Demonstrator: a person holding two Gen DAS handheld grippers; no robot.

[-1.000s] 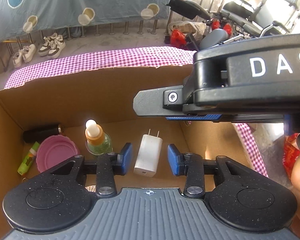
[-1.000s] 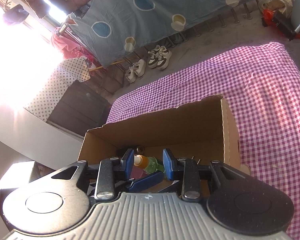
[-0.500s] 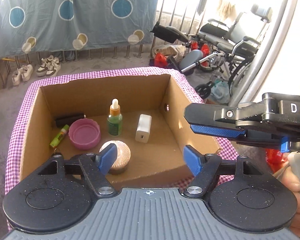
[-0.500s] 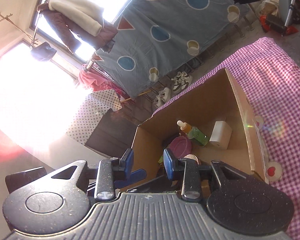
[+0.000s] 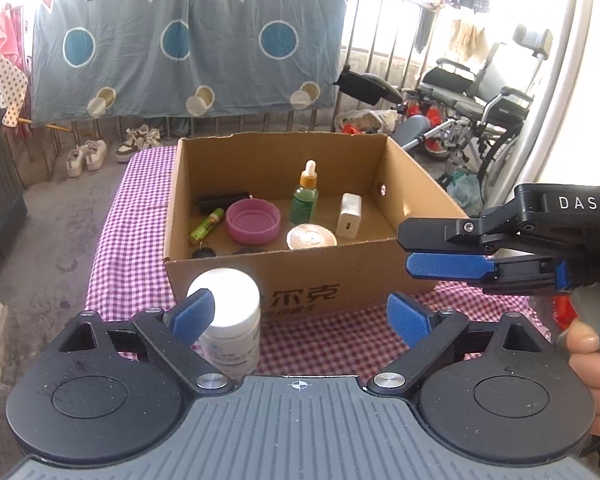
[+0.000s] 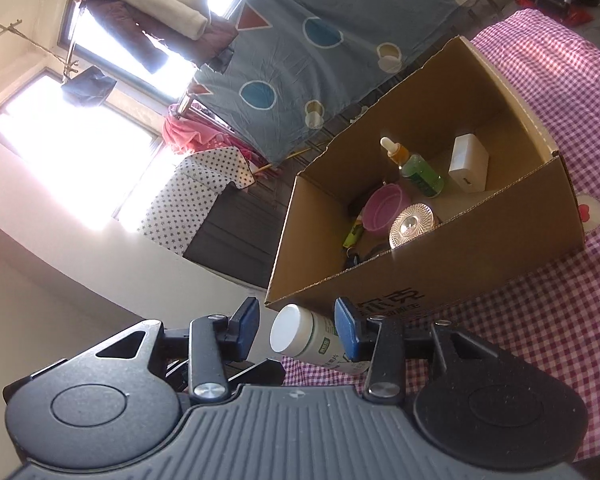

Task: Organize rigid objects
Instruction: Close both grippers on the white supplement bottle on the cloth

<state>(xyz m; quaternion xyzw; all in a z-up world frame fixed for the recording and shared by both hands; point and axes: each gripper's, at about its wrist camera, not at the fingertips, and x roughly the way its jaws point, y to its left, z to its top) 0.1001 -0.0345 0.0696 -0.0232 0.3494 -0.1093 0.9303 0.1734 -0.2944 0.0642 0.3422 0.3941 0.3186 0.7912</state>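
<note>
Corrugated brown cardboard box point(image 5: 300, 284) on pink-and-white checked cloth point(image 5: 132, 216), holding a round pink plastic lid point(image 5: 253, 220), a green glass dropper bottle point(image 5: 305, 196), a blocky white charger point(image 5: 349, 216) and a ribbed, shiny round jar top point(image 5: 311, 237). Smooth white cylindrical pill bottle point(image 5: 230, 320) upright on the cloth just in front of the box. Left gripper point(image 5: 300, 316) angled downward, jaws opening wide, gripping nothing. Right gripper point(image 6: 296, 326) rolled sideways, jaws opening, pill bottle seen between them, not pressed.
</note>
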